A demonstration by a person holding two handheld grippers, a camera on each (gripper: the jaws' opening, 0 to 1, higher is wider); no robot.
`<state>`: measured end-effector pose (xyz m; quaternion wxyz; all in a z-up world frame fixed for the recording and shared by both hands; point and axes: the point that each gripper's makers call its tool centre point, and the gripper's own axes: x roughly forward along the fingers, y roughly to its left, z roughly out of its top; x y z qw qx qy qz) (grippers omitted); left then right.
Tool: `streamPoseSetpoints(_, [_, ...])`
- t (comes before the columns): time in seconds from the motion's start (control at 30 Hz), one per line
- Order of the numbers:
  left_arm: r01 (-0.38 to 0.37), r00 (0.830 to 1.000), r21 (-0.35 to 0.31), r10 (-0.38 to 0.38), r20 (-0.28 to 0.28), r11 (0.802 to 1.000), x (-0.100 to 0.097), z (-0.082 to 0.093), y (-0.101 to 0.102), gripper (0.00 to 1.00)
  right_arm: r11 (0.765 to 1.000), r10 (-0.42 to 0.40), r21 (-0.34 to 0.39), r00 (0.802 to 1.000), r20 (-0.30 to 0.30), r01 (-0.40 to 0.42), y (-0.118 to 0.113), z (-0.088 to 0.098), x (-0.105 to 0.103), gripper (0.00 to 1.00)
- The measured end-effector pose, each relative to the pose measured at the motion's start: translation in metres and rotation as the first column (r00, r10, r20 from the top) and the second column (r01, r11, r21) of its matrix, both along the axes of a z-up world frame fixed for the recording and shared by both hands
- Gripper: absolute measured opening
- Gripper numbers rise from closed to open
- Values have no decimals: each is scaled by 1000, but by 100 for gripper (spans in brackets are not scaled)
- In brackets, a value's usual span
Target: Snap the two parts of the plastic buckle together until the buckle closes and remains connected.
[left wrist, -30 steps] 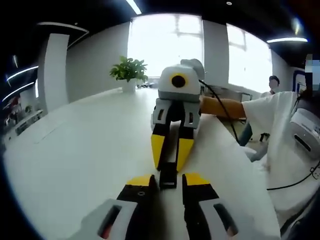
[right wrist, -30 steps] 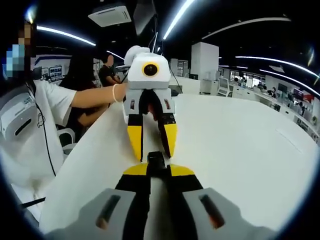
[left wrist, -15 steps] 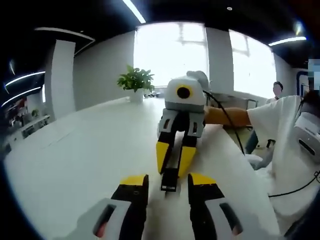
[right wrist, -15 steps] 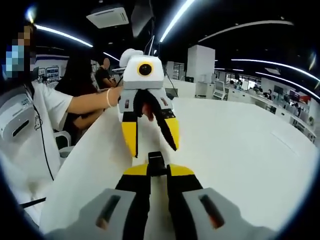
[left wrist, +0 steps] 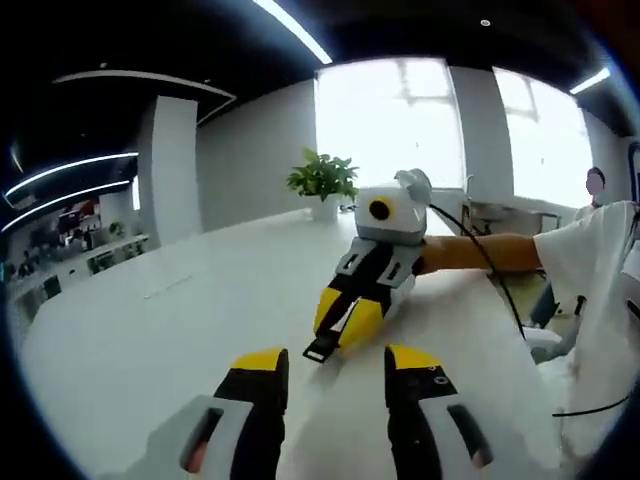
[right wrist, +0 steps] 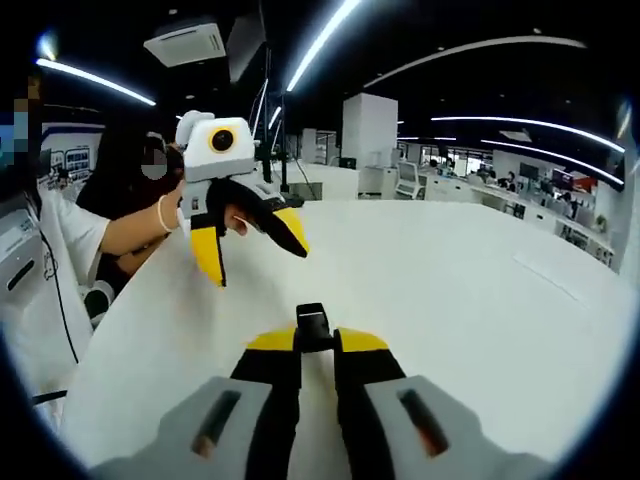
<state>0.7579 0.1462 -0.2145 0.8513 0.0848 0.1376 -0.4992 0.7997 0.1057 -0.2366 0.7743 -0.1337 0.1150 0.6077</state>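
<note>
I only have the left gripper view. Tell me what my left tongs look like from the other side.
Observer: In the right gripper view, the left gripper has its tongs spread wide with nothing between them. It is raised above the white table.
Operator: Now give me the buckle from that side.
Observer: The black buckle is clamped between the yellow tips of the right gripper, with one end poking out past them. It sits apart from the left gripper.
</note>
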Motion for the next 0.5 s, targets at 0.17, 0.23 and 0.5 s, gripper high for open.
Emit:
streamPoseSetpoints(0.17, [-1, 1000, 9, 1, 13, 1000, -1, 0, 2, 43, 999, -29, 31, 999, -15, 30, -1, 4, 19, 11])
streamPoseSetpoints(0.23, [-5, 1000, 4, 5, 11, 1000, -1, 0, 3, 44, 999, -38, 29, 999, -12, 39, -1, 4, 24, 11])
streamPoseSetpoints(0.5, [-32, 999, -13, 32, 11, 999, -2, 3, 2, 50, 996, -80, 27, 997, -14, 80, -1, 2, 42, 11])
